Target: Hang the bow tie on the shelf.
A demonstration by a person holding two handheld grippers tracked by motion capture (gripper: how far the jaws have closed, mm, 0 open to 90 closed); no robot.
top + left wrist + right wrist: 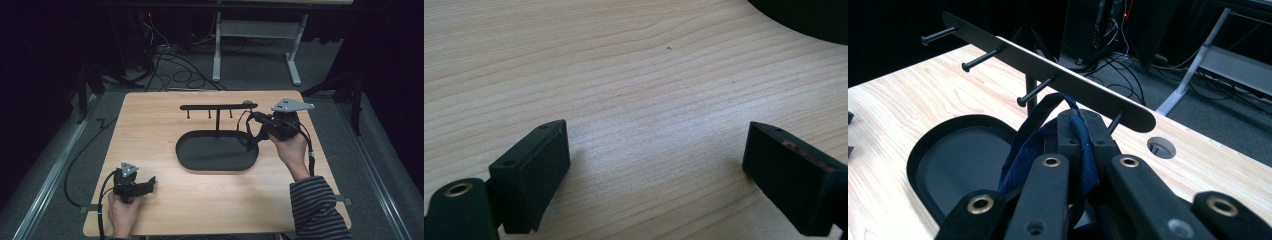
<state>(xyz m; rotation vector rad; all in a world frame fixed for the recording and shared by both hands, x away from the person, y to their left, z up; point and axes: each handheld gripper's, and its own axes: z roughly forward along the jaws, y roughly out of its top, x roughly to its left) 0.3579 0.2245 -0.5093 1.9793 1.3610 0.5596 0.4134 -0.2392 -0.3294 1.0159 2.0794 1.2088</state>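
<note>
A black hanger stand rises from an oval base (216,153) at the table's middle; its horizontal bar (218,106) carries several pegs. My right gripper (256,120) is at the bar's right end, shut on a dark blue strap (248,138) that loops down toward the base. In the right gripper view the strap (1030,145) is pinched at the gripper (1080,122), just under the bar (1048,70) and beside its last peg (1115,121). My left gripper (151,181) rests open near the table's front left corner. In the left gripper view it (656,130) has bare wood between its jaws.
The wooden table (150,125) has a round cable hole (1161,148) behind the bar's right end. The base's dark edge (804,20) lies ahead of the left gripper. Cables and a white table frame (255,45) sit on the floor beyond.
</note>
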